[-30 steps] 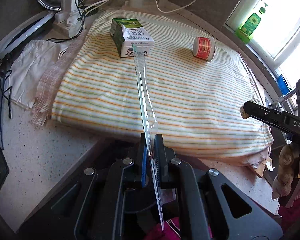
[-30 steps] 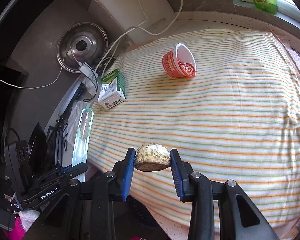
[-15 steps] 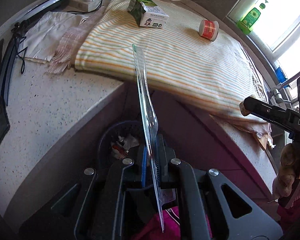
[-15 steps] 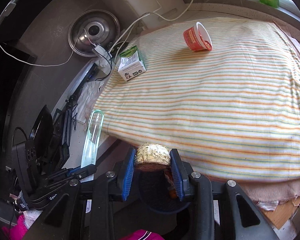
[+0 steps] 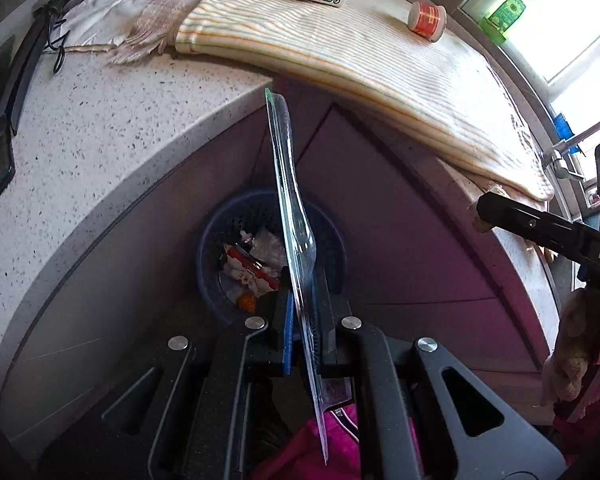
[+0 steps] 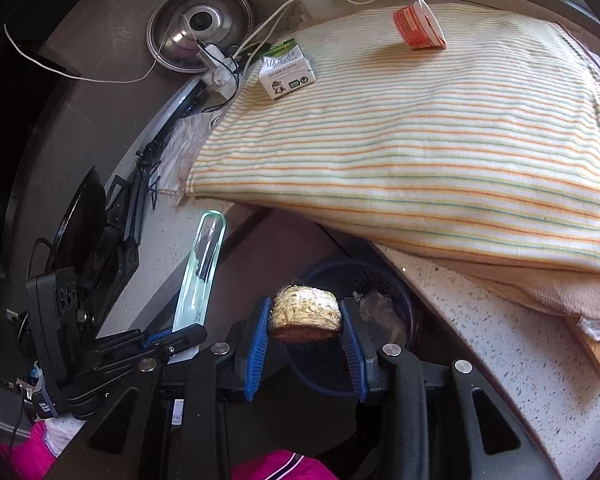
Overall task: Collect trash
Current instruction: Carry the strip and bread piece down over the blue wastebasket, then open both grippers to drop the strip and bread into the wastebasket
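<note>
Left gripper [image 5: 305,332]: jaws pinched nearly closed on a flat clear plastic package [image 5: 290,216], held edge-on. The package runs long past the fingertips, and a shorter tail sticks out behind the pads. Blue mesh bin [image 5: 214,236] sits below and just ahead of the fingertips, already holding wrappers.

Right gripper [image 6: 305,322]: jaws part open, clamped on a short chunk of corn cob [image 6: 305,312] that spans the gap between the blue pads [image 6: 256,332]. Bin rim [image 6: 404,300] shows just beyond and to the right of the fingertips.

Milk carton [image 6: 286,70] and red cup [image 6: 418,26] lie on the striped cloth [image 6: 420,140], far beyond both sets of fingertips.

Risks, as judged:
- The package is long and stiff-looking. Released at this tilt, its far end may catch the bin rim or the cabinet face and tip onto the floor.
- The cob sits toward the bin's near left edge. Dropped here, it may clip the rim and roll off.
- Both grippers converge on one small opening, so they could knock each other.
</note>
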The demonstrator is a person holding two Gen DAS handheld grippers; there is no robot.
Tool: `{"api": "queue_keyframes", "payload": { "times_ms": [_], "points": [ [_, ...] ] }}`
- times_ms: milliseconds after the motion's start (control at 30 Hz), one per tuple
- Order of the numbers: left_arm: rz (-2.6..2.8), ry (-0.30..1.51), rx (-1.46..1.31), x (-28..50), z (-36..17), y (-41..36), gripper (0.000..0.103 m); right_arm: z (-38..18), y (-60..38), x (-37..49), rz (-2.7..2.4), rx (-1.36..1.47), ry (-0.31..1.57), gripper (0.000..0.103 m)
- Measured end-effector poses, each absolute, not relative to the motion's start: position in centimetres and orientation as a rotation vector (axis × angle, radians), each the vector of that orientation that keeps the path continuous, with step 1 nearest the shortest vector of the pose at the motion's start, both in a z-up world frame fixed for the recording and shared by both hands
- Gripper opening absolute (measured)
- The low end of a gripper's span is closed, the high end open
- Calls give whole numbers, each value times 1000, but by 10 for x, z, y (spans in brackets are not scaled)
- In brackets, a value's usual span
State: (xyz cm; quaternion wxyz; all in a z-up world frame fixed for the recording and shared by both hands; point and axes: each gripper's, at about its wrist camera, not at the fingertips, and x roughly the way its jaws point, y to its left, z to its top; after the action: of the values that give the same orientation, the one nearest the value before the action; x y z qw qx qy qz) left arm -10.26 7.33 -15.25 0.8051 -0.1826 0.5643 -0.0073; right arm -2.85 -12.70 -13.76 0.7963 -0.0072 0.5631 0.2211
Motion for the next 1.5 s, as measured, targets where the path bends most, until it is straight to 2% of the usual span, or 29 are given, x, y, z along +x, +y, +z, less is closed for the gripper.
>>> {"api": "queue_keyframes", "payload": {
  "times_ms": [533, 1033, 1500],
  "points": [
    [-71, 1312, -358, -106, -196, 64, 5, -181, -124, -57, 442, -55, 1275, 36],
    [-100, 1440, -341, -91, -251, 58, 5, -233, -124, -47, 379, -112, 1362, 36],
    [-44, 1480, -315, -78, -269, 52, 5, -261, -115, -29, 367, -164, 1396, 37]
  ]
}}
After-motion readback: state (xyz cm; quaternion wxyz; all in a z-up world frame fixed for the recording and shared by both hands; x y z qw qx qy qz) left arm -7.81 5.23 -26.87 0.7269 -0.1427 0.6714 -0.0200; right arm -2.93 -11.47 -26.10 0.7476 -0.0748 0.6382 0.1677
